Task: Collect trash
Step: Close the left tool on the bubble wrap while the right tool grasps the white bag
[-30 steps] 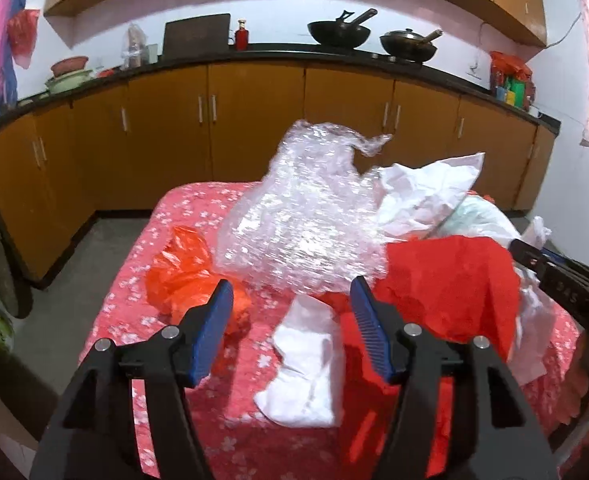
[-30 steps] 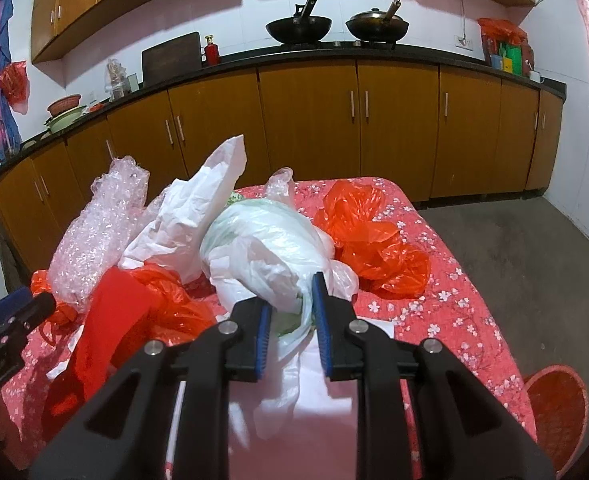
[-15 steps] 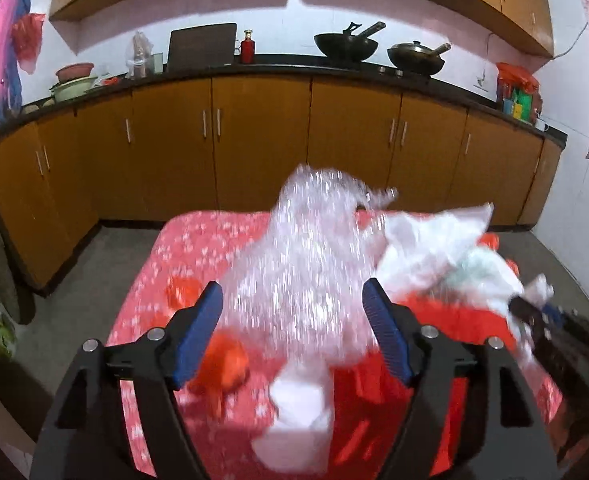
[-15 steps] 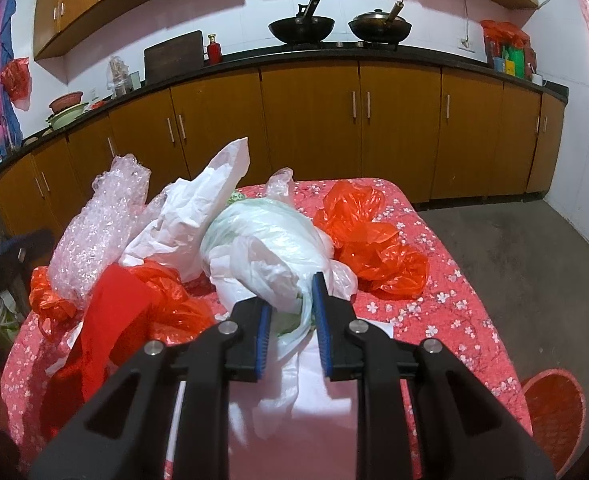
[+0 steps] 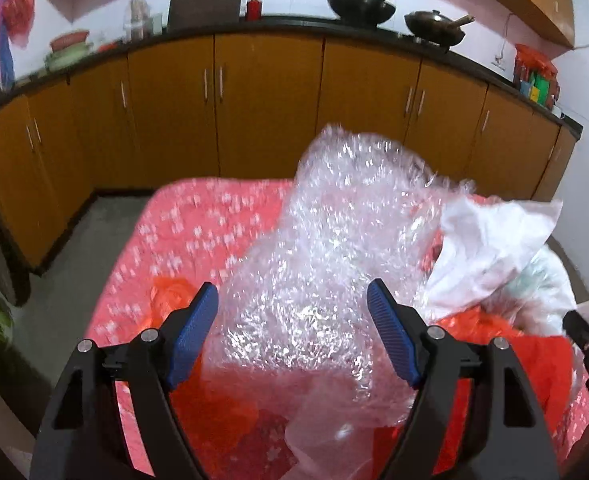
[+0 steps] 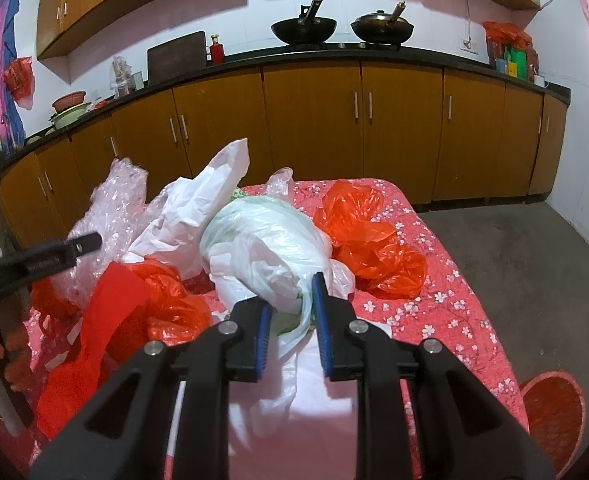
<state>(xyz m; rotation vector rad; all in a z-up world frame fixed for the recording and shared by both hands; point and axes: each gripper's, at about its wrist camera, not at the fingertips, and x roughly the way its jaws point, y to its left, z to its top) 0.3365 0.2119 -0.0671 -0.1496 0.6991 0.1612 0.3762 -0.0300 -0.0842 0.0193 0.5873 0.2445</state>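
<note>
A heap of trash lies on a table with a red flowered cloth. My left gripper is open, its blue pads to either side of a crumpled bubble wrap sheet without pressing on it. In the right wrist view this gripper's finger pokes in from the left beside the bubble wrap. My right gripper is shut on a fold of the pale green-white plastic bag. Around that bag lie a white bag, an orange bag and a red sheet.
A red basket stands on the floor off the table's right front corner. Brown cabinets with a black counter and two woks run along the back wall. Grey floor lies to the right of the table.
My left gripper moved forward up to the bubble wrap and its jaws spread wider; the white scrap under it has left the view. The right gripper and its bag stayed still.
</note>
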